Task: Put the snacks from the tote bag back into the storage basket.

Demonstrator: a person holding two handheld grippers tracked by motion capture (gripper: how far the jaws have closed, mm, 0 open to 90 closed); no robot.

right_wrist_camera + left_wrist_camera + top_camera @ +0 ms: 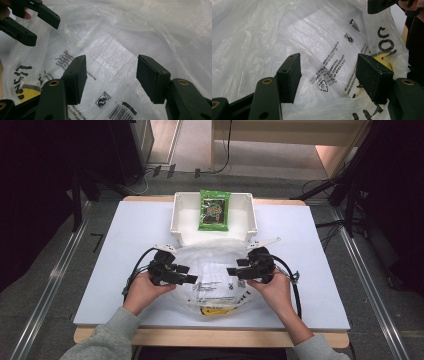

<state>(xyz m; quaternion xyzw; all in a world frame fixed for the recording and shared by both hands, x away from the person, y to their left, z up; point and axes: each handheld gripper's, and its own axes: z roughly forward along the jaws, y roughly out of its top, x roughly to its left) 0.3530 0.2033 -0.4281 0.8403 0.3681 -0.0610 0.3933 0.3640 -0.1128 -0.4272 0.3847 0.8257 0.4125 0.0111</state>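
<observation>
White table top on wood frame, grey floor w/ metal rails, cables on floor, dark stands both sides.

Plastic bag print too small to read; snack packet label too

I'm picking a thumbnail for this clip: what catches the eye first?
The bright green snack packet lying in the white bin at the table's far edge stands out most. Nearer the person, a crumpled clear plastic bag with black print sits between the open left gripper and open right gripper.
</observation>
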